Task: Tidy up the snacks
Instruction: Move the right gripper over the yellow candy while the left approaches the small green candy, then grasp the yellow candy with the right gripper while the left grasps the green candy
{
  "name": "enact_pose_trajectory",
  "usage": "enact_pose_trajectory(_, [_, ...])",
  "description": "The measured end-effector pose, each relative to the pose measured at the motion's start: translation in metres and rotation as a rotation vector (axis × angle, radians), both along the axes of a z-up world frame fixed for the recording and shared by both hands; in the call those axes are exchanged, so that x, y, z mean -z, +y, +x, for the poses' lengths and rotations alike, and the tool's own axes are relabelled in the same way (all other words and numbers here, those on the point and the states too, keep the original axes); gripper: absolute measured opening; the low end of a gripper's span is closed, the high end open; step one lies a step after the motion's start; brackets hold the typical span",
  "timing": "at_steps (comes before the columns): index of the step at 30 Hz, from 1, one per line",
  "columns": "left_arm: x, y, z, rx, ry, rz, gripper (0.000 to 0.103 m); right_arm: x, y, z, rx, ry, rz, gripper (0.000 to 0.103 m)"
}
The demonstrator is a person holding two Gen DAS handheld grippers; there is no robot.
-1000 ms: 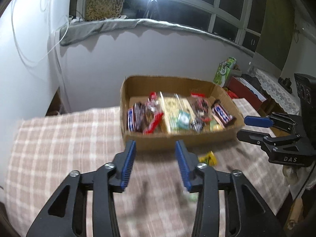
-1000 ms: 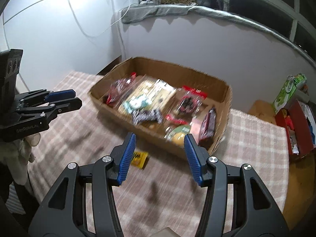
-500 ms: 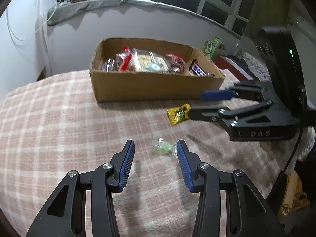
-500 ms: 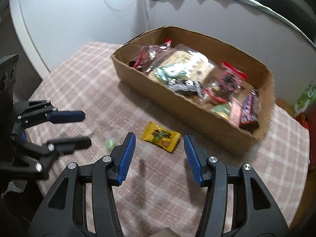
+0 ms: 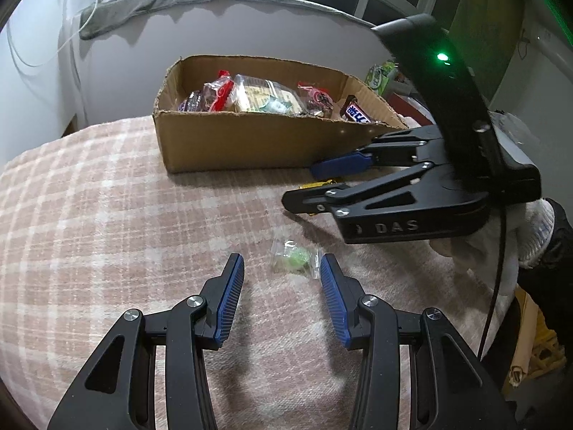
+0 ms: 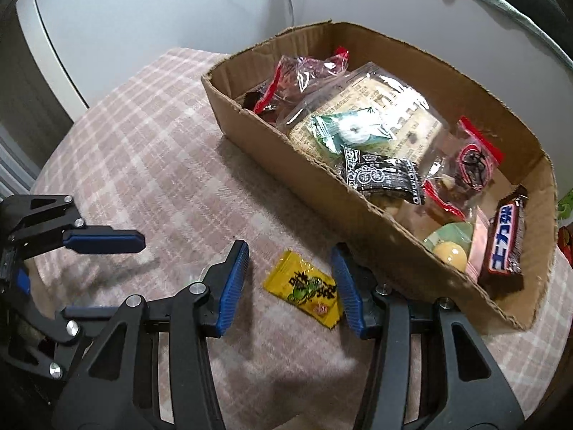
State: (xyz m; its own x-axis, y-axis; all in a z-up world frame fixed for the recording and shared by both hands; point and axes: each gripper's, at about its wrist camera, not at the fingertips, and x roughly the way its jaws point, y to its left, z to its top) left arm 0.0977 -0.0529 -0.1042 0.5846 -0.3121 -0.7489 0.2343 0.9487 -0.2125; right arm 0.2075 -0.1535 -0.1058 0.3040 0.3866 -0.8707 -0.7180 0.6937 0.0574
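Observation:
A cardboard box [image 5: 250, 143] holding several snack packets stands on the checked cloth; it also shows in the right wrist view [image 6: 322, 186]. A small clear packet with green candy [image 5: 294, 258] lies on the cloth just ahead of my open left gripper [image 5: 283, 276], between its fingertips. A yellow snack packet [image 6: 304, 288] lies on the cloth beside the box's near wall, between the fingers of my open right gripper [image 6: 290, 268]. In the left wrist view the right gripper [image 5: 308, 186] hovers low over the yellow packet [image 5: 322, 183], mostly hiding it.
The checked cloth [image 5: 107, 222] covers a rounded table with its edge close on the left and front. A white wall [image 6: 143, 18] stands behind. A green carton [image 5: 381, 75] and clutter sit beyond the box at the right.
Both grippers have moved down and forward towards the cloth. The green candy packet now lies between the left fingers and the yellow packet between the right fingers. Both stay open.

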Motion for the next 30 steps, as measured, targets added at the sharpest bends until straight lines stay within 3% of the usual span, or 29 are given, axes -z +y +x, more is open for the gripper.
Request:
enact_pose_trajectory(12, [0.01,-0.01,0.01,0.027,0.023,0.022,0.043,0.004,-0.011,0.001,0.012,0.085,-0.01,0.051])
enact_pose_trajectory(16, [0.016,-0.02,0.019,0.037,0.036,0.048,0.043,0.006,-0.017,-0.005,0.008,0.059,-0.031,0.05])
enact_pose_trajectory(28, [0.02,-0.039,0.034,0.085,-0.003,0.166,0.042,0.008,-0.007,-0.01,0.015,-0.026,-0.101,0.026])
enact_pose_trajectory(30, [0.021,-0.042,0.035,0.086,-0.012,0.184,0.036,0.009,-0.003,-0.012,0.018,-0.029,-0.108,0.026])
